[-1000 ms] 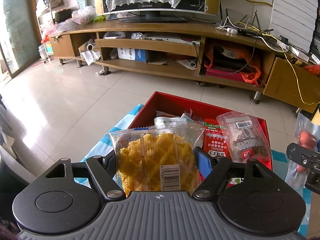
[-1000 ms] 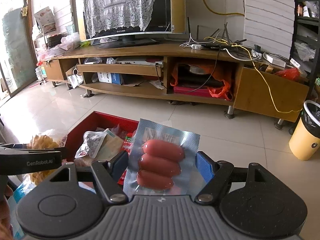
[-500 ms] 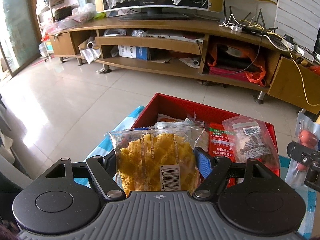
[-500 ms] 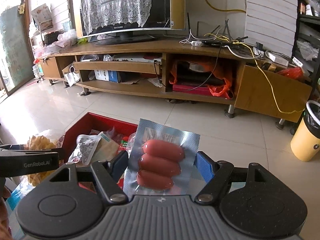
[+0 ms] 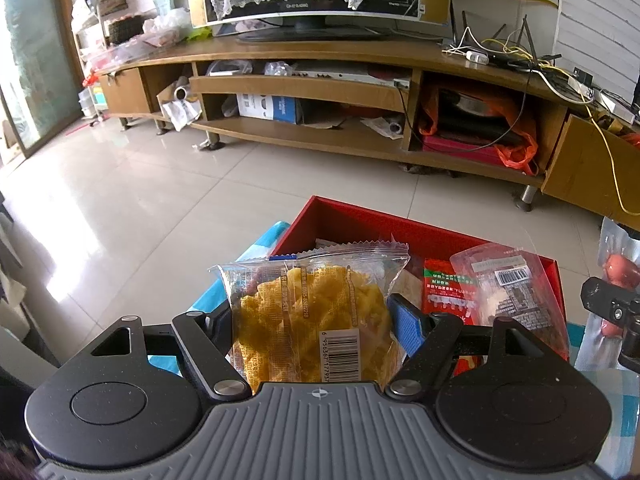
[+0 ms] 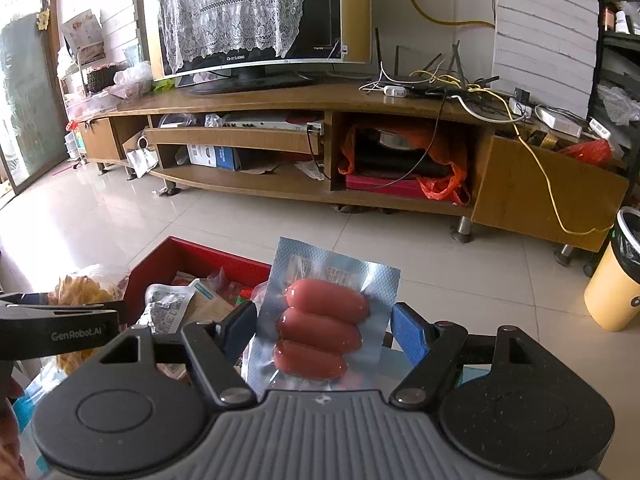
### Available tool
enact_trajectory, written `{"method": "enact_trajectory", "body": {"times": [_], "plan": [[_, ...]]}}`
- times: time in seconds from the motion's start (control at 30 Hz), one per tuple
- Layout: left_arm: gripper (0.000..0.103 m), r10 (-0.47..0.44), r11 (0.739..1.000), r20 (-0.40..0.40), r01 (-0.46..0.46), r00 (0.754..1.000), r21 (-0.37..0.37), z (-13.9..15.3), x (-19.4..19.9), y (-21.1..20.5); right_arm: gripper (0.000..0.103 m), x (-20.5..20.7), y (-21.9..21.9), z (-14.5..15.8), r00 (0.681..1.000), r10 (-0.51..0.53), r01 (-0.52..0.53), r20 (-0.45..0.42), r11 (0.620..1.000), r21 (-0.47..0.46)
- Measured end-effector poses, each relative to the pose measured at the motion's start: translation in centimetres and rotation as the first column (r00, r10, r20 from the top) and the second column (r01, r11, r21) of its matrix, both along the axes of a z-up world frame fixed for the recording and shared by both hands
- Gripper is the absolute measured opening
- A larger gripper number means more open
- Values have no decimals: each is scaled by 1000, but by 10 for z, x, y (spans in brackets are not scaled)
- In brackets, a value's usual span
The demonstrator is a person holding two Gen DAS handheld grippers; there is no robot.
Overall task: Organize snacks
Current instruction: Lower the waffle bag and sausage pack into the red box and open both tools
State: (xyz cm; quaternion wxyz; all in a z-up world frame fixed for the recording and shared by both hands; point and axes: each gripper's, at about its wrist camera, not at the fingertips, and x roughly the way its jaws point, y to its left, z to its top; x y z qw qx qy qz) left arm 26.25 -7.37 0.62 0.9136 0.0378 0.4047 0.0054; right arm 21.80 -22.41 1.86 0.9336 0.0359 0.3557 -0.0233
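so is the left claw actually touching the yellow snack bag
Touching. The left wrist view shows the yellow snack bag upright in the left claw, both pads pressed against its sides with no gap.

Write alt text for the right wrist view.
The right claw grips a clear pack of three red sausages above a red box of snacks. Behind stand a wooden TV stand and a tiled floor.
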Motion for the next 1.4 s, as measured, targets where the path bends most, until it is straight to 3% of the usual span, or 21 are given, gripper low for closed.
{"method": "enact_trajectory", "body": {"times": [1.4], "plan": [[81, -14, 1000, -50, 15, 999, 20, -22, 37, -14, 74, 41, -6, -29, 999, 0, 4, -51, 997, 72]]}}
